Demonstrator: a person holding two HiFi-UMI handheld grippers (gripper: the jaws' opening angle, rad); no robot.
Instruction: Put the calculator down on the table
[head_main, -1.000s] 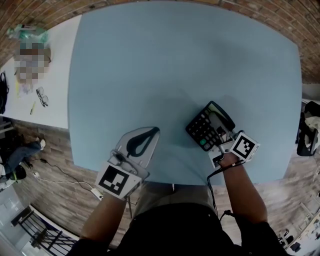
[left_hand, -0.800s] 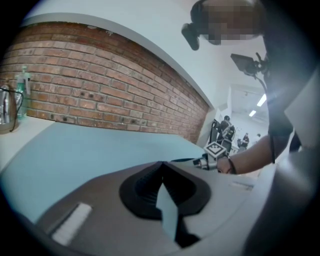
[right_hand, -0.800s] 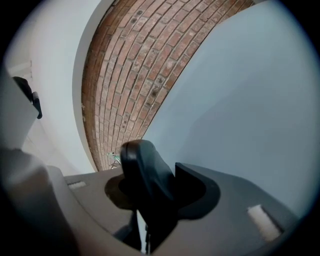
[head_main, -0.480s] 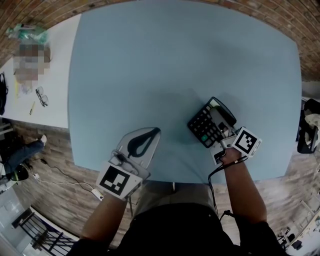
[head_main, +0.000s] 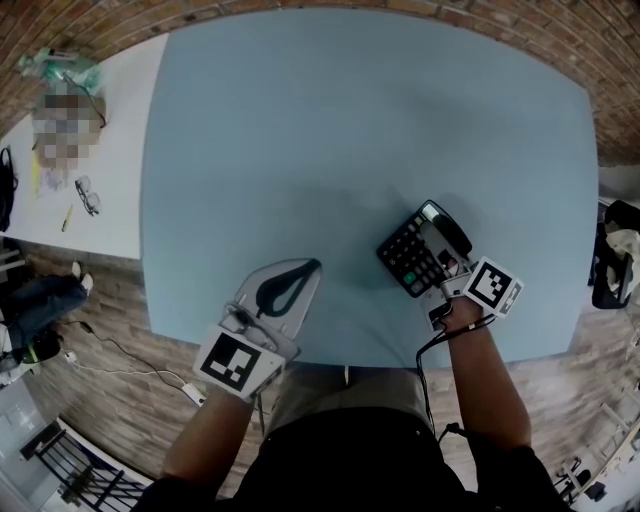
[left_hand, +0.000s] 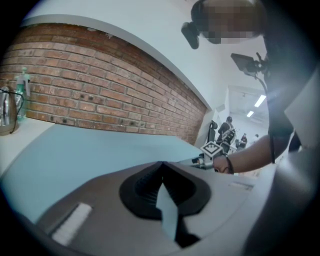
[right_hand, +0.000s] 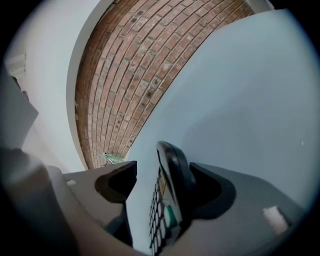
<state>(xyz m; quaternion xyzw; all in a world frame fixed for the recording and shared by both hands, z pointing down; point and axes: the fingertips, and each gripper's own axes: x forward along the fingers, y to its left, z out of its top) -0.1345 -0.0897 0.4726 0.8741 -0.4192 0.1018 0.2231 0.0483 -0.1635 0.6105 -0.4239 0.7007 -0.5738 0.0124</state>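
The pale blue surface (head_main: 350, 130) fills most of your view. Your left claw (head_main: 312, 264) hovers over its near edge, its jaws closed tip to tip with nothing between them. Your right claw (right_hand: 165, 169) sits near the right front corner. Its jaws have just been opening and now stand wide, with the calculator (head_main: 410, 255) between them. The calculator's back leans on one pad, while the pad facing the keys stands clear of them. The calculator lies keys up on the surface's near right part, just beyond your right hand (head_main: 462, 316).
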